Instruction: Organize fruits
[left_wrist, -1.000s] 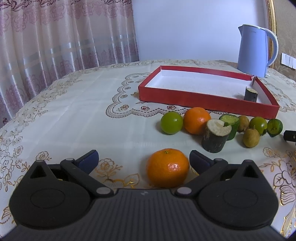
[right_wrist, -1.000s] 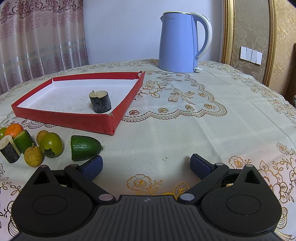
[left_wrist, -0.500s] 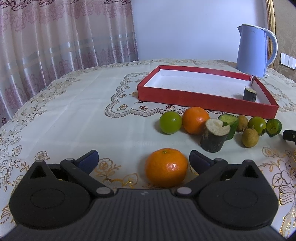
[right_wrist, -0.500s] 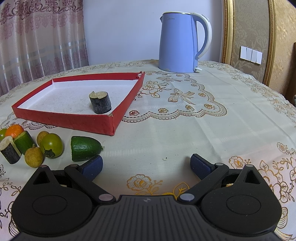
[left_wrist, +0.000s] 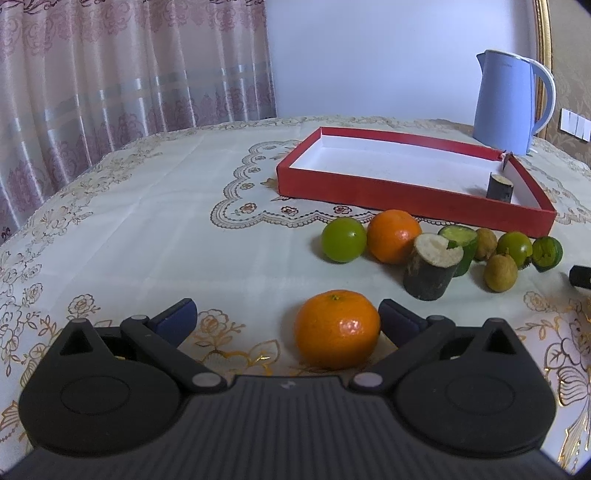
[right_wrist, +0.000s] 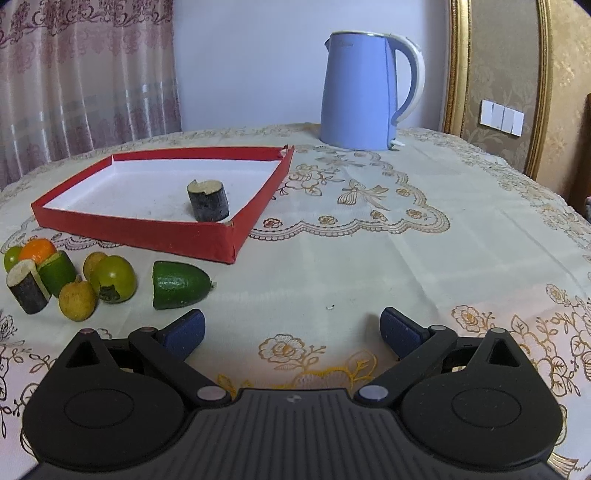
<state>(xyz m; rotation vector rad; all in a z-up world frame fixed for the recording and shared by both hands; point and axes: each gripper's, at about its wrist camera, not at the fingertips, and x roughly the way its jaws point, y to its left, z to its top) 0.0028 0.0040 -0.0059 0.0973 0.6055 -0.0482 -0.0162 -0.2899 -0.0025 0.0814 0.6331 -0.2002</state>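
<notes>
My left gripper (left_wrist: 286, 319) is open, and an orange tangerine (left_wrist: 337, 329) rests on the tablecloth between its fingers, close to the right pad (left_wrist: 397, 320). Beyond it lie a green round fruit (left_wrist: 343, 240), a second tangerine (left_wrist: 393, 236), a dark sugarcane piece (left_wrist: 430, 271), a green cut fruit, small brown longans and more green fruits. The red tray (left_wrist: 413, 197) behind them holds one sugarcane piece (right_wrist: 208, 200). My right gripper (right_wrist: 291, 330) stands open over bare cloth, with a green half fruit (right_wrist: 179, 284) just ahead of its left finger.
A blue electric kettle (right_wrist: 360, 90) stands behind the tray at the table's far side. Curtains hang at the left, a gold-framed wall with a switch panel at the right. The tip of the right gripper (left_wrist: 580, 277) shows at the right edge of the left wrist view.
The left gripper has drifted slightly right, so the tangerine sits nearer its right pad. The right gripper has barely moved.
</notes>
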